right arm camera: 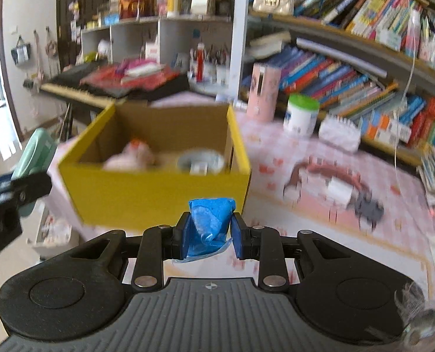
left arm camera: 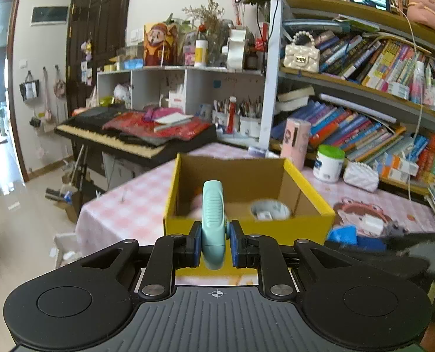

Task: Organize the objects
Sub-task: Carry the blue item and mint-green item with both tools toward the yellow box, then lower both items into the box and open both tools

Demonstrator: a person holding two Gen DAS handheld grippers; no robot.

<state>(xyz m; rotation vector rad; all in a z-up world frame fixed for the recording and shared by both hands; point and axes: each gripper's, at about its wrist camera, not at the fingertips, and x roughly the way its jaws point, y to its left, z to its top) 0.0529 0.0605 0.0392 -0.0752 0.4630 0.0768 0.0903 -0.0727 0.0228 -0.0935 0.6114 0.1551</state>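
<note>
My left gripper is shut on a mint-green ribbed plastic tool, held upright in front of the yellow cardboard box. Inside that box lie a pink soft toy and a white tape roll. My right gripper is shut on a crumpled blue plastic packet, just before the yellow box. The mint-green tool and the left gripper's finger show at the left edge of the right wrist view. The blue packet also shows low right in the left wrist view.
The box stands on a pink checked tablecloth. On it lie a white adapter, a grey item, a green-lidded white jar and a pink cylinder. Bookshelves fill the right; a keyboard stands behind.
</note>
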